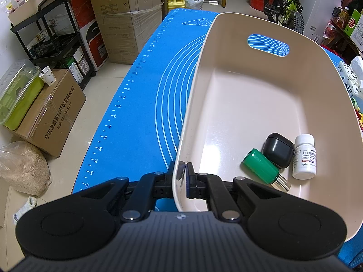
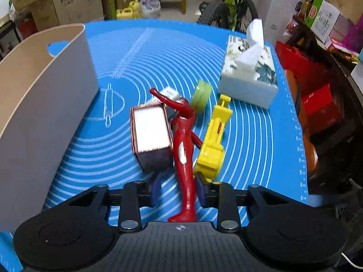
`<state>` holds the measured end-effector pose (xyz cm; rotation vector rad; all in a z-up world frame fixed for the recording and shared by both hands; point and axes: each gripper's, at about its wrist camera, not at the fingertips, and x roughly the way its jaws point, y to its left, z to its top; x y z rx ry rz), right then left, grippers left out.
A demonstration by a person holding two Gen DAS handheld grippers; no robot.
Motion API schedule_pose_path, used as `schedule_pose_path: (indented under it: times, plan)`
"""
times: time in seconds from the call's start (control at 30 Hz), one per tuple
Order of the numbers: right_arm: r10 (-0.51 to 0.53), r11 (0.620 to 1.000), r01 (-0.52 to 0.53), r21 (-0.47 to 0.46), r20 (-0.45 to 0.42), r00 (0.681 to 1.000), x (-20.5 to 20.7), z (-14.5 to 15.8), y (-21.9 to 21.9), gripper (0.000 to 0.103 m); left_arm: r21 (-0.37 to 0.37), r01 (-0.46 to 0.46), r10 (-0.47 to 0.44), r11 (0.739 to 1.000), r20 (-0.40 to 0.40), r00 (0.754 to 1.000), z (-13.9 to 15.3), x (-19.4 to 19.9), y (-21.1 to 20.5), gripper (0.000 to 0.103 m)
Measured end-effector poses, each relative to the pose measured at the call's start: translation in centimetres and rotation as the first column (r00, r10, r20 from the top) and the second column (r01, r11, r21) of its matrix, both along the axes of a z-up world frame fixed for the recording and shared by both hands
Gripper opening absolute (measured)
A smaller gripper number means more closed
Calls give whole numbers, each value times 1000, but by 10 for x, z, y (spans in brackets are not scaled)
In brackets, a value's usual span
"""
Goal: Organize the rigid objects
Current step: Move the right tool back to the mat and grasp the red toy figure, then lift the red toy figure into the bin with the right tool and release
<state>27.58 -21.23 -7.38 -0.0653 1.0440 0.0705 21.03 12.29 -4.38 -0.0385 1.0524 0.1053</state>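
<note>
One bin [image 1: 192, 95], three items inside, five outside

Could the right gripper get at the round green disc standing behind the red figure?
Probably not right away. The right gripper has the red plastic figure between its fingers, and the figure lies in the path to the round green disc. The disc itself is otherwise uncovered.

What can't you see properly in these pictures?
- Left wrist view: the near part of the bin floor is hidden by the left gripper, shut on its rim.
- Left wrist view: small print on the white bottle is too small to read.
- Right wrist view: the red figure lies between the right gripper pads; blur hides whether they touch.
</note>
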Motion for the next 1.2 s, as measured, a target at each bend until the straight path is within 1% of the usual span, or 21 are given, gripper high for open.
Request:
schedule_pose_path:
  times: [0.03,0.1,0.13,0.3,0.4,0.67,0.83,0.93,1.03,1.2]
  plan:
    - [1,1000,-1,0,7,1000,0,0,0,43,-1,0,0,1000,0,1000,0,0,0,10]
    - [7,1000,-7,-11,15,1000,0,-1,3,29,-1,-1,1,1000,0,1000,0,0,0,10]
    - [8,1000,-8,-19,14,1000,1,-1,4,25,-1,0,0,1000,0,1000,0,0,0,10]
    - [-3,1000,3,0,20,1000,-1,3,1,24,-1,0,0,1000,0,1000,0,0,0,10]
    - [-17,1000,17,6,50,999,-5,12,0,24,-3,0,0,1000,0,1000,0,0,0,10]
    - [-57,998,56,14,175,983,-14,45,2,24,-3,-1,1,1000,0,1000,1,-1,1,10]
    - [-67,997,58,40,275,959,-23,70,11,24,-2,0,0,1000,0,1000,1,-1,1,10]
    - [-59,997,35,75,344,937,-28,89,23,24,-2,-1,1,1000,0,1000,1,-1,1,10]
    - [-33,994,-12,111,401,915,-33,105,38,24,-3,0,0,1000,0,1000,1,-1,1,10]
    - [37,982,-116,147,453,891,-36,121,67,24,-2,-1,1,1000,0,1000,1,0,0,10]
